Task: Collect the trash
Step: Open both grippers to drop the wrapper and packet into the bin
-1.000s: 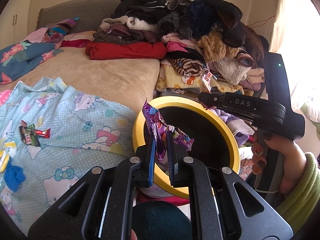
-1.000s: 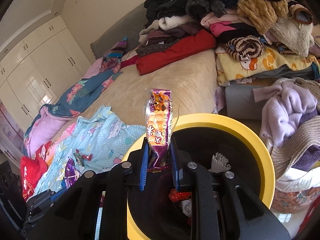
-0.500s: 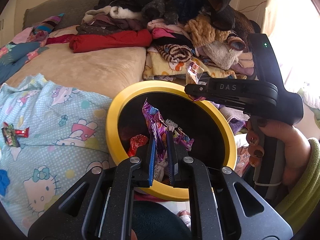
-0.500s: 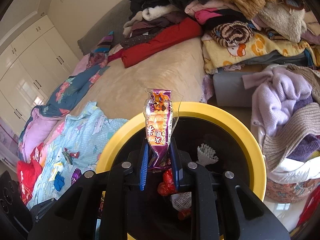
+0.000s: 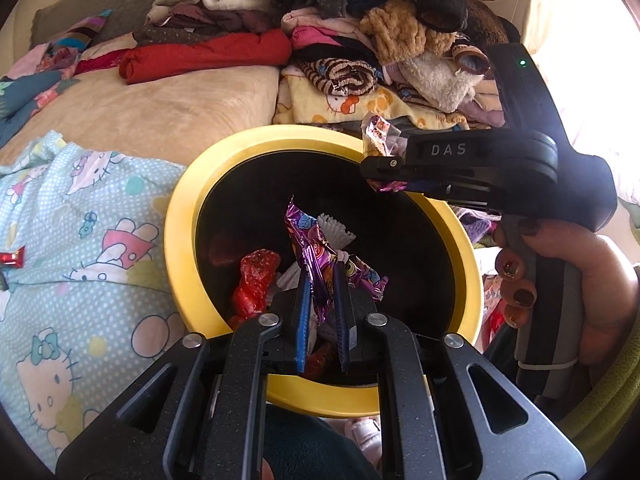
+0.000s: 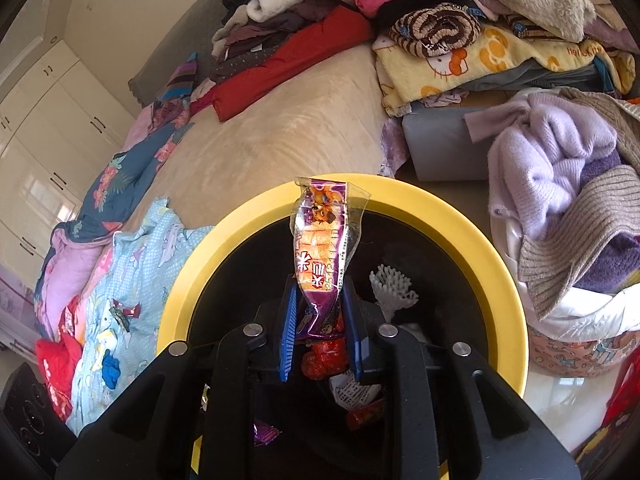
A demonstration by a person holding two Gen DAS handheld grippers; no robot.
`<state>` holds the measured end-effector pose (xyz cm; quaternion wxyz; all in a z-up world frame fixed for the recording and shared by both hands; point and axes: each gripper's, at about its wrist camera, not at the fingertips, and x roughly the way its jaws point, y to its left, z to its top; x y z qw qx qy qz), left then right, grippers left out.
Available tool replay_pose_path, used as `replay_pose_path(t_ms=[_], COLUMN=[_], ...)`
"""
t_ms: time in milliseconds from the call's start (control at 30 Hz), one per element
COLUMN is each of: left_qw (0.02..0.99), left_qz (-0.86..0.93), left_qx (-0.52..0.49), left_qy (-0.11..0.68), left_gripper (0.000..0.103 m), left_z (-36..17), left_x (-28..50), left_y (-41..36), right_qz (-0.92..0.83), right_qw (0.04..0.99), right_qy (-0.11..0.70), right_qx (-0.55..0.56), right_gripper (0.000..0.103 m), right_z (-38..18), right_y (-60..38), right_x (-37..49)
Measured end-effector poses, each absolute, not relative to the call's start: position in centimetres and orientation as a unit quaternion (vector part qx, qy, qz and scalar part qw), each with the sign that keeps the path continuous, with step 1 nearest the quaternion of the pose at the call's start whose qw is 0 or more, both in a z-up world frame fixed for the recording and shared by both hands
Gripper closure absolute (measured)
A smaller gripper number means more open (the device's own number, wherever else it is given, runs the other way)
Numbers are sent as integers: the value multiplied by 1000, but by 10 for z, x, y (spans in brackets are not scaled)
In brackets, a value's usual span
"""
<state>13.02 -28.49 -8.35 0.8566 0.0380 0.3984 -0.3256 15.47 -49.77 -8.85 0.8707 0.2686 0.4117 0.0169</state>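
Note:
A black bin with a yellow rim [image 5: 180, 220] stands beside the bed, with a red wrapper [image 5: 256, 276] and a white paper liner [image 5: 336, 232] inside. My left gripper [image 5: 320, 280] is over the bin's mouth, shut on a crumpled purple wrapper [image 5: 308, 240]. My right gripper [image 6: 320, 292] hangs over the same bin [image 6: 500, 280], and its jaws are opening with an orange and purple wrapper [image 6: 320, 240] still upright between the pads. In the left wrist view, the right gripper [image 5: 384, 168] appears side-on at the far rim with its wrapper [image 5: 376, 132].
A blue cartoon-cat blanket [image 5: 80, 260] lies left of the bin with a red candy wrapper [image 5: 12, 258] and more litter [image 6: 124, 314] on it. Piled clothes [image 5: 360, 40] cover the bed's far side. A basket of knitwear [image 6: 560, 220] stands right of the bin. A hand [image 5: 560, 280] holds the right gripper.
Both grippers have sunk and moved forward, so the bin's mouth now lies directly under them and looks larger. Each wrapper is still between its jaws.

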Motion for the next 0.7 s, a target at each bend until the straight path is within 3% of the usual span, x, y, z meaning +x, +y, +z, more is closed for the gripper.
replay_pose_path(t_ms=[100, 200, 267, 333, 367, 467, 700], left_qw=[860, 868, 876, 884, 889, 893, 905], left_qz=[-317, -303, -291, -281, -275, -268, -242], left_qx=[30, 21, 11, 5, 3, -10, -31], left_qy=[398, 393, 385, 373, 367, 360, 348], left_gripper=[90, 62, 47, 24, 20, 11, 11], left_z=[-84, -81, -76, -71, -69, -61, -50], left_x=[133, 133, 133, 132, 132, 132, 133], left_y=[-281, -273, -266, -260, -257, -248, -225], right_qz=[16, 13, 11, 12, 12, 17, 37], right_qw=[867, 865, 867, 868, 869, 876, 898], right_qy=[415, 412, 411, 408, 406, 395, 365], right_qx=[275, 284, 283, 282, 282, 275, 242], right_gripper=[76, 56, 55, 51, 49, 43, 36], right_z=[-90, -90, -90, -88, -87, -82, -63], right_y=[-499, -500, -500, -499, -498, -494, -478], right_x=[156, 156, 156, 156, 155, 155, 151])
